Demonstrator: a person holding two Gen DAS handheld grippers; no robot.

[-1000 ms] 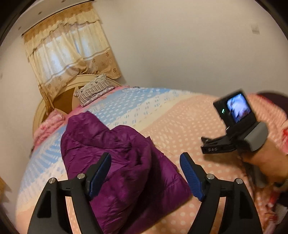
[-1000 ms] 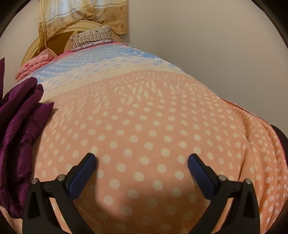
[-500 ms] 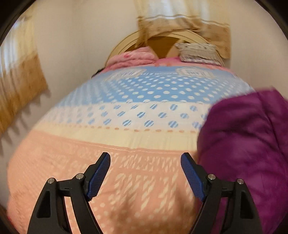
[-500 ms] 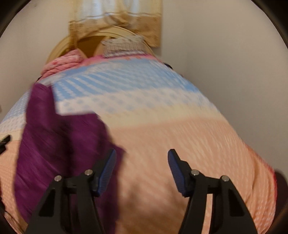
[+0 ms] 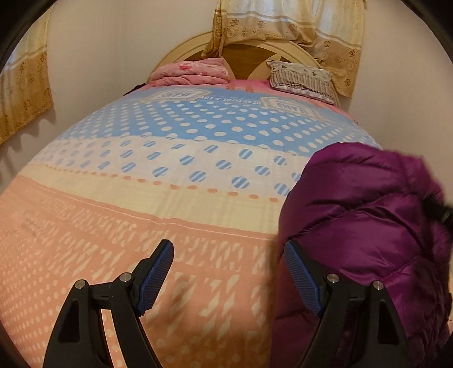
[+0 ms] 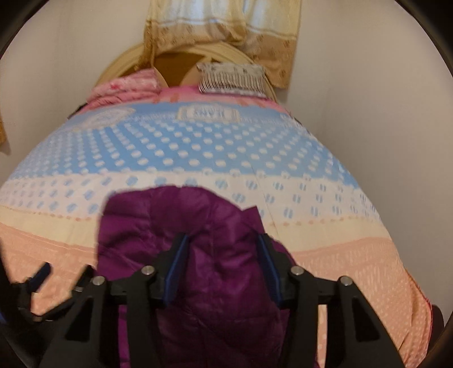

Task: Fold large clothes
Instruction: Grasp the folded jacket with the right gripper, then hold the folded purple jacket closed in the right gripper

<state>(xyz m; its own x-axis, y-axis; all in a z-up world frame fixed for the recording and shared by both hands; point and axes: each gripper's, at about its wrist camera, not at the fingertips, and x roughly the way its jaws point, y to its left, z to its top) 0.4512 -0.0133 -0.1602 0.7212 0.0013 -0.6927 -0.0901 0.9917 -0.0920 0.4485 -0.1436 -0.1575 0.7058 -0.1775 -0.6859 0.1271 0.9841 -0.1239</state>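
Right tool [image 6: 222, 263] has been closing around the jacket [image 6: 198, 254], grip unconfirmed; left tool [image 5: 228, 273], jacket at its 3 o'clock, gapes empty. Next: lift to fold.

— What room is this?
— A bedroom with plain pale walls [image 5: 119, 42]; a bed [image 5: 170, 158] in a dotted blue, cream and peach cover fills it.
— And at the far end?
— A rounded cream headboard [image 5: 181, 52], a striped pillow [image 5: 301, 79], a folded pink blanket [image 5: 192, 70], and yellow floral curtains [image 5: 286, 22] glowing with daylight.
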